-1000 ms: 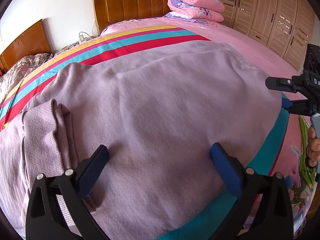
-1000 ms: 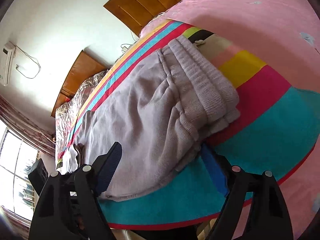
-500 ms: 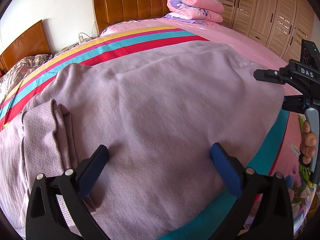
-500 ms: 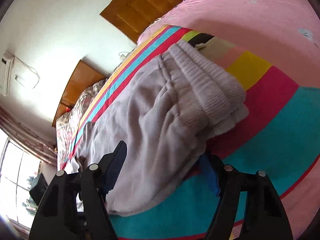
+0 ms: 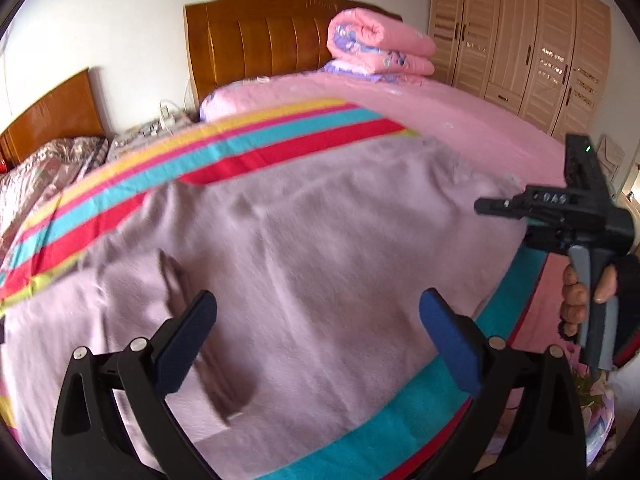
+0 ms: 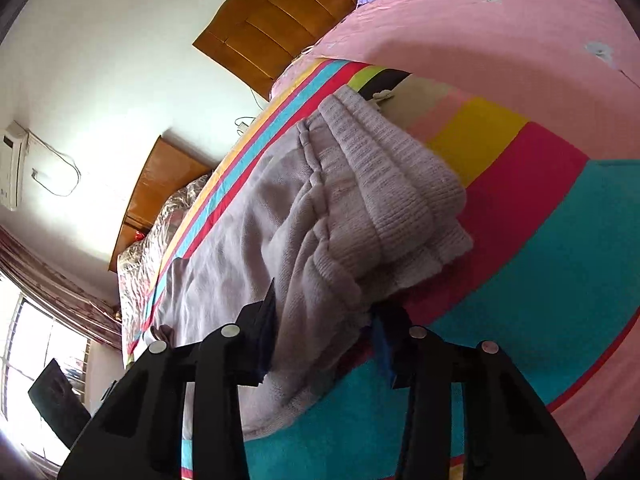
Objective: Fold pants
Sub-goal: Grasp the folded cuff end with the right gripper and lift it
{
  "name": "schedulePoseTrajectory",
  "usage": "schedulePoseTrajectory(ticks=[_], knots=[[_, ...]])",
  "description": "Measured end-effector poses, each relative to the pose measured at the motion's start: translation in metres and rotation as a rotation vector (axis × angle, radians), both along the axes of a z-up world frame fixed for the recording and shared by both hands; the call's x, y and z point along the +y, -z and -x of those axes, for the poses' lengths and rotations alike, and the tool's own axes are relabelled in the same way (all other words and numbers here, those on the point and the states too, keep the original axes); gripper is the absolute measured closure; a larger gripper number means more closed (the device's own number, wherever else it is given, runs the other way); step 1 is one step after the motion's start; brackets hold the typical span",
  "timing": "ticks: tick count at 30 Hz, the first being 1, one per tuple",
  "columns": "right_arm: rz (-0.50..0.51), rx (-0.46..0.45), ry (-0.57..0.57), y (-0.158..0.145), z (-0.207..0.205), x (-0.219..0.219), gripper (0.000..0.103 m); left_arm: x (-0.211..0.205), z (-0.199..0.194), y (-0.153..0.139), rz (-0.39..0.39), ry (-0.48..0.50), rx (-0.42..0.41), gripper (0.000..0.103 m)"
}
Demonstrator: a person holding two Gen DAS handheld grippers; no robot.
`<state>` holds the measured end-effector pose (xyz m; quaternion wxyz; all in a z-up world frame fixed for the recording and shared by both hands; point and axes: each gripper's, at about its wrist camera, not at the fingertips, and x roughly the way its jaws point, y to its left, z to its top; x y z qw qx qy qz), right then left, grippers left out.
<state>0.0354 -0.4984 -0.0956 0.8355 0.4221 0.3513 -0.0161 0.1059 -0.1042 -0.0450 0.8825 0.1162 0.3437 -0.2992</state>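
Note:
Lilac pants [image 5: 304, 240] lie spread across a striped blanket [image 5: 256, 144] on the bed. My left gripper [image 5: 316, 304] hovers open above the pants' near part, nothing between its blue pads. At the pants' right edge sits my right gripper [image 5: 512, 222], held by a hand [image 5: 576, 296]. In the right wrist view the ribbed waistband [image 6: 392, 184] is folded in layers, and the right gripper [image 6: 324, 336] has its jaws closing on the bunched near edge of the pants [image 6: 248, 248]. Fabric fills the gap between the pads.
A rolled pink quilt [image 5: 376, 48] rests by the wooden headboard [image 5: 256, 36]. Wardrobe doors [image 5: 520, 40] line the right wall. A second bed [image 5: 48, 168] stands to the left. The blanket's teal band [image 6: 540, 280] runs along the bed's near edge.
My left gripper has lifted and drawn back, still open. The right gripper's jaws have narrowed from wide apart to close around the pants' near edge.

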Motion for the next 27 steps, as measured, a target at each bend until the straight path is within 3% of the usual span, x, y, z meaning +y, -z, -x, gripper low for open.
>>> schedulePoseTrajectory(ticks=[2,4,8,12,14,16,19,22,25,27], knots=[[-0.016,-0.006,0.008,0.000,-0.002,-0.001,0.058,0.032,-0.005,-0.020,0.017,-0.057,-0.040,0.001],[0.005,-0.001,0.010,-0.002,-0.003,0.000,0.058,0.074,-0.022,-0.024,0.027,-0.176,-0.023,0.001],[0.069,-0.001,0.022,-0.006,-0.006,0.009,0.065,0.143,-0.048,0.006,0.028,-0.356,0.138,0.002],[0.068,-0.074,0.066,-0.017,0.000,0.017,0.072,0.152,-0.039,0.045,-0.056,-0.329,0.204,0.001],[0.150,-0.129,0.069,-0.041,-0.001,0.034,0.073,0.156,-0.033,0.049,-0.049,-0.318,0.161,0.001],[0.267,-0.182,0.033,-0.077,-0.009,0.064,0.074,0.165,-0.035,0.046,-0.021,-0.309,0.186,0.001],[0.494,-0.289,-0.102,-0.137,-0.028,0.144,0.074,0.202,-0.028,0.023,0.084,-0.365,0.129,0.002],[0.758,-0.398,-0.309,-0.175,-0.046,0.259,0.074,0.267,-0.016,-0.005,0.208,-0.509,0.073,0.002],[1.043,-0.459,-0.566,-0.165,-0.052,0.392,0.074,0.338,0.002,-0.018,0.287,-0.673,0.055,0.002],[1.210,-0.456,-0.765,-0.123,-0.047,0.469,0.074,0.374,0.017,-0.020,0.319,-0.751,0.057,0.002]])
